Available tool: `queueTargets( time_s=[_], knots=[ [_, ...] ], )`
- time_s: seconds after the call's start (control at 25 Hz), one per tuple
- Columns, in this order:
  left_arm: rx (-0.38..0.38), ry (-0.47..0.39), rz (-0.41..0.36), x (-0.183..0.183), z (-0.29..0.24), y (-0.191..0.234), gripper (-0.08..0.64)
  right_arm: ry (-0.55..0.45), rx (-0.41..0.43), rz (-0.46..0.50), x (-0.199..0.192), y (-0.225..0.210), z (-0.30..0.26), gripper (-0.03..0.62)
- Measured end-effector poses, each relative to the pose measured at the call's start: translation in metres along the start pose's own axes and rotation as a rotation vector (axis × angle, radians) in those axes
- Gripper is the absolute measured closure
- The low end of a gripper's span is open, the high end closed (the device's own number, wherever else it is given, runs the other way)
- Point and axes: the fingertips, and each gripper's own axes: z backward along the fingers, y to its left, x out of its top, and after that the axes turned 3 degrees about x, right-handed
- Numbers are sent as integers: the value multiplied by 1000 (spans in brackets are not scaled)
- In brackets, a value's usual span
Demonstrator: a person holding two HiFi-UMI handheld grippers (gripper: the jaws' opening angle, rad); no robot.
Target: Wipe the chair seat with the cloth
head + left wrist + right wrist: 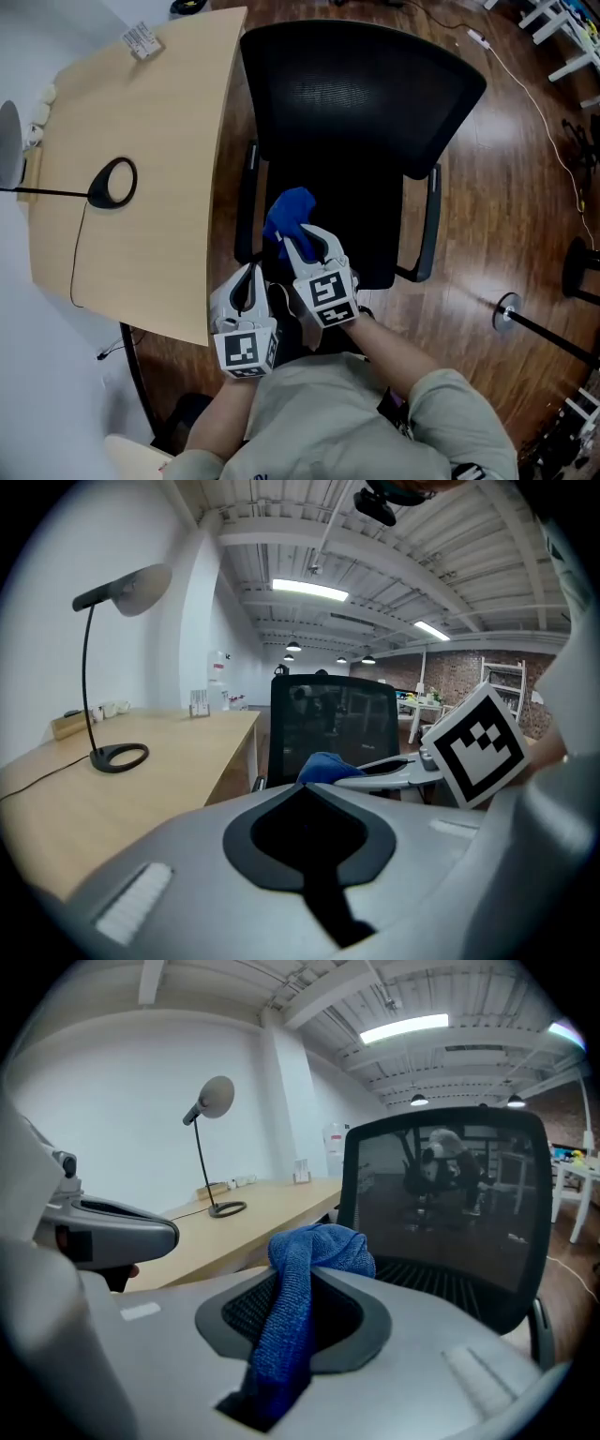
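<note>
- My right tool [300,242] is closed on the blue cloth [313,1252]. One end is pinched between the jaws, and the rest stands as a bunch over the tips.
- My left tool [251,274] has its jaws together with nothing between them. It is just beside the right one, on the side of the counter [141,187].
- The chair seat [370,230] lies straight ahead of the right tool and lower, and it runs away from me toward the backrest [356,94].
- I cannot tell whether the cloth touches the seat yet. I judge it must go down and forward first.
- The right tool is nearer to the seat's middle, so the wipe is its work.
</note>
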Motion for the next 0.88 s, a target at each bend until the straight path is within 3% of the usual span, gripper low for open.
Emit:
queueTargets(
  time_s=[0.32, 0.6, 0.76, 0.88],
  knots=[
    [25, 47, -4, -22, -62, -31, 554, 85, 35, 22, -41, -63, -40, 508],
    [46, 89, 19, -70, -113, -17, 554, 140, 105, 57, -75, -74, -114, 508],
    [56, 105, 46, -69, -145, 6, 554, 163, 107, 33, -67, -85, -167, 508],
    [7, 137, 42, -85, -159, 9, 554, 185, 107, 33, -79, -86, -198, 508]
  ],
)
